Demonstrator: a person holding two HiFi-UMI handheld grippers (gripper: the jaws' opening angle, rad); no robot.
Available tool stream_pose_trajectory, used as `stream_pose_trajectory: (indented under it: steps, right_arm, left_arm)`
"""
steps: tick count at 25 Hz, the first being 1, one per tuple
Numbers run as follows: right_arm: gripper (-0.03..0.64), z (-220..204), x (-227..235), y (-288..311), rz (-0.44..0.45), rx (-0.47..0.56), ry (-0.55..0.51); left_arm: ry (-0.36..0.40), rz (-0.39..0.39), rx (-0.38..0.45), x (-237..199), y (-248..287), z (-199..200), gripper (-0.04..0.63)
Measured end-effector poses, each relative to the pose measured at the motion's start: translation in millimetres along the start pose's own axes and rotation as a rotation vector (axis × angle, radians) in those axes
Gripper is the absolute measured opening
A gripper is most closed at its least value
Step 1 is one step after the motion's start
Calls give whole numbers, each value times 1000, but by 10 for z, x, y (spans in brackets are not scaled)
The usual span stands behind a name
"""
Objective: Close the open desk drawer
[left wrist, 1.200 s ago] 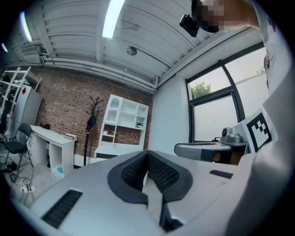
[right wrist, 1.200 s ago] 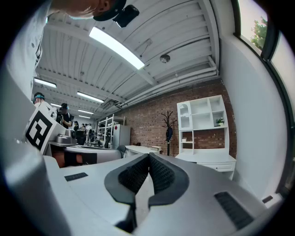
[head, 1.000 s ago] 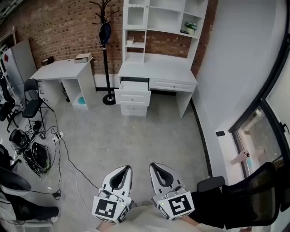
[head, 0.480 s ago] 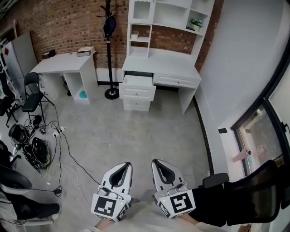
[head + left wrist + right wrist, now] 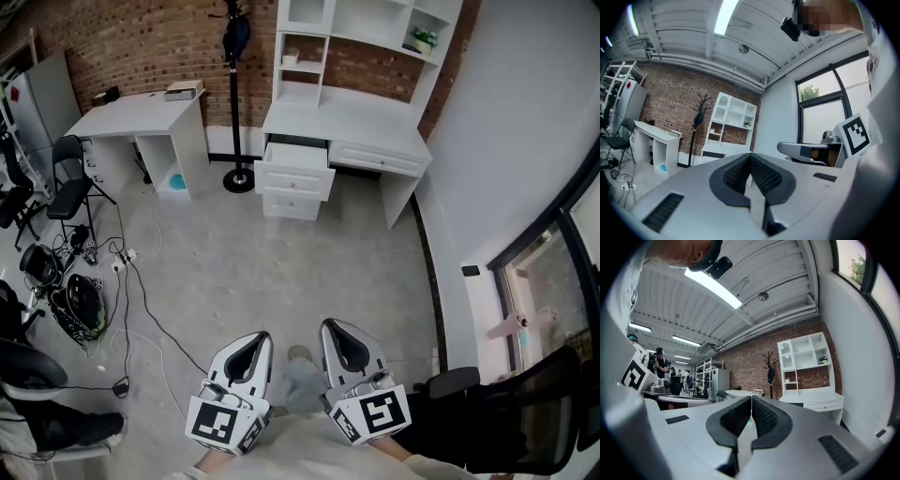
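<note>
Left gripper [image 5: 260,338] and right gripper [image 5: 329,327], both empty with jaws pressed together, point level toward 12 o'clock, well apart from the open drawer [image 5: 296,163] under the white surface [image 5: 349,128], probably carried idle for the approach.

In the head view the shelf unit [image 5: 370,37] above the white desk [image 5: 347,124] is cut off by the top edge, and so is the crown of the coat stand [image 5: 232,122]. What lies inside the open drawer [image 5: 298,156] is too small to be told. The hands behind the left gripper [image 5: 260,339] and the right gripper [image 5: 330,330] are hidden by the marker cubes [image 5: 225,427] and the bottom edge. The black chair [image 5: 530,412] is cropped at the right.
</note>
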State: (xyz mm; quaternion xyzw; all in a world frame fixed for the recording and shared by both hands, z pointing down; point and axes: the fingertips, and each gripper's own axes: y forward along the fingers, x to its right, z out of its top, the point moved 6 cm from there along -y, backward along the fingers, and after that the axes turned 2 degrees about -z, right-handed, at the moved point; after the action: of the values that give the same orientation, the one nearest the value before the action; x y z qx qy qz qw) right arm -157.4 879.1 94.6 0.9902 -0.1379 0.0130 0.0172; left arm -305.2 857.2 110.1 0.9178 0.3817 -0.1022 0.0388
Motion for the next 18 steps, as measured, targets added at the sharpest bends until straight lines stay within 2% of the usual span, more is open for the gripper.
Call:
stream_pose_trajectory:
  steps: [5,9,14,18]
  right_arm:
    - [31,13,356,546,41,2,-3]
    - [31,124,758,1078,88,5,-24]
    - [31,228,1323,1729,160,1,-23]
    - [31,220,1599,2136,229,6,-18]
  left_arm:
    - [2,26,3,-280,558,32,17]
    - [48,37,-39,-498,1122,83,17]
    - [20,111,28,-687,1884,274,17]
    - [30,158,38,-807,2270,294,17]
